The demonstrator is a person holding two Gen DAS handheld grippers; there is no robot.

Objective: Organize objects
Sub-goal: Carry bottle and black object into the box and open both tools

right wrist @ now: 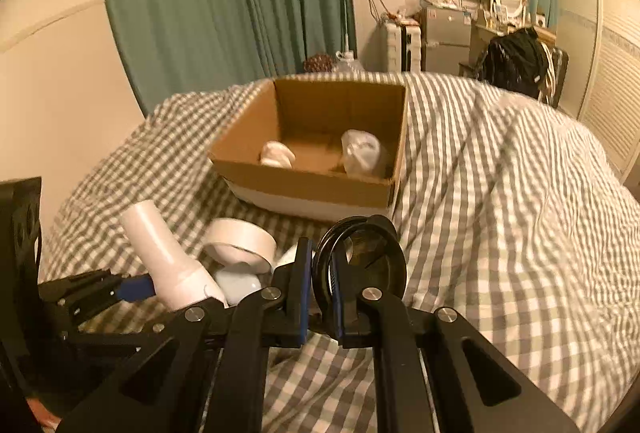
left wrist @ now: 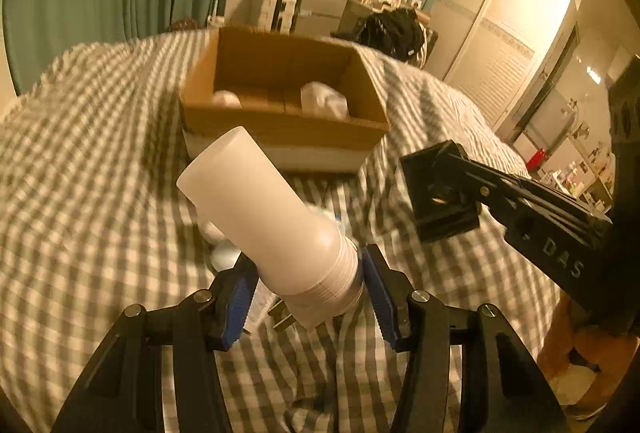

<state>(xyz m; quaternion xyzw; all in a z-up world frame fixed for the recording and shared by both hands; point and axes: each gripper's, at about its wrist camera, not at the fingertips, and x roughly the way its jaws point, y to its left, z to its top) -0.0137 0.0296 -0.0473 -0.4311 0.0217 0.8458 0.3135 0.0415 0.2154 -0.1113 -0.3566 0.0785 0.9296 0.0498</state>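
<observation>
Left wrist view: the left gripper is clamped on the lower end of a white plastic bottle, its blue pads pressing either side, and the bottle tilts up and away above the checked bedspread. Beyond it a cardboard box sits on the bed with two pale wrapped items inside. The right gripper reaches in from the right, off to the side of the bottle.

Right wrist view: the right gripper has its jaws pressed together on the rim of a black ring-shaped object, held clear of the bedspread. To the left the left gripper holds the white plastic bottle. A roll of white tape and a pale round object lie on the bed between the two, in front of the cardboard box.
</observation>
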